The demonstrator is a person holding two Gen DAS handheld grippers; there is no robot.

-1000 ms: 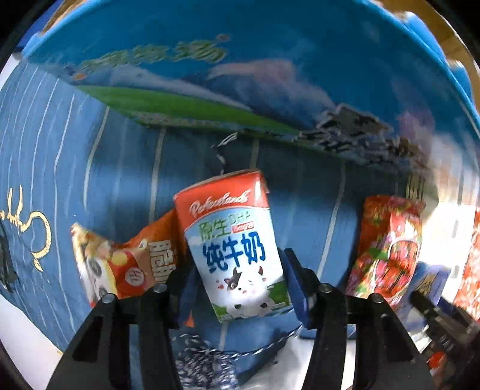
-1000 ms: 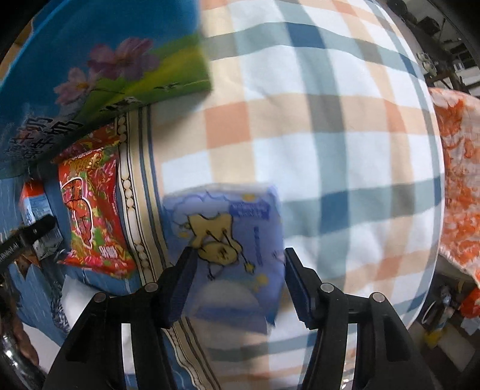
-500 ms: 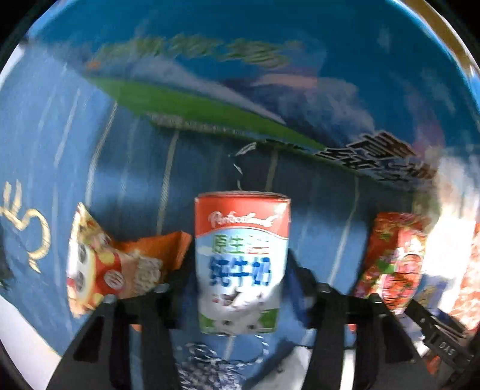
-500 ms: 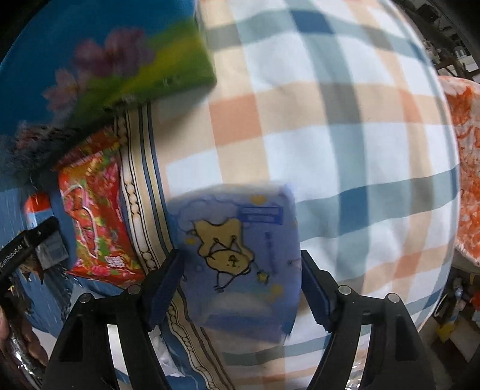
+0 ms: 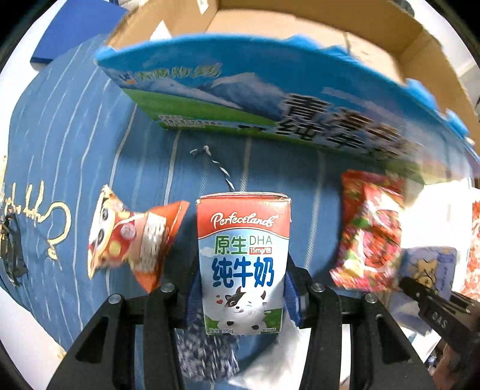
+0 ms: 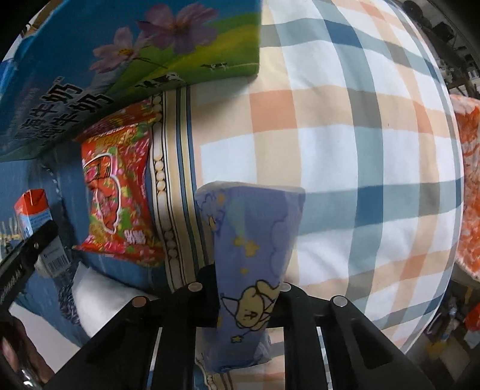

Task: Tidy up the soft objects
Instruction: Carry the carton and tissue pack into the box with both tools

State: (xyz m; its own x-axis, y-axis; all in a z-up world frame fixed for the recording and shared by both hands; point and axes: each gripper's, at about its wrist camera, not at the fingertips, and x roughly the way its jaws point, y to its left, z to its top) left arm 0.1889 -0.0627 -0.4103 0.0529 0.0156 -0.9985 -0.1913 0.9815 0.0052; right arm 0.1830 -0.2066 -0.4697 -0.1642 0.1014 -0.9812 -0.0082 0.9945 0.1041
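Observation:
My left gripper [image 5: 241, 295] is shut on a small red, white and blue milk carton [image 5: 243, 261] and holds it upright above the blue striped cloth [image 5: 75, 156]. My right gripper [image 6: 247, 295] is shut on a purple tissue pack with a bear print [image 6: 250, 255], squeezed narrow and lifted over the plaid cloth [image 6: 360, 150]. The tissue pack [image 5: 426, 267] and right gripper also show at the right of the left wrist view. The carton [image 6: 31, 210] shows at the left edge of the right wrist view.
A big blue milk case [image 5: 270, 99] stands behind, with an open cardboard box [image 5: 315, 27] beyond it. An orange snack bag [image 5: 132, 240] lies left of the carton. A red snack bag [image 5: 369, 231] lies to the right, also in the right wrist view [image 6: 117, 192].
Both grippers have closed and lifted. The left one straightened the carton and raised it; the right one squeezed the tissue pack and raised it off the plaid cloth.

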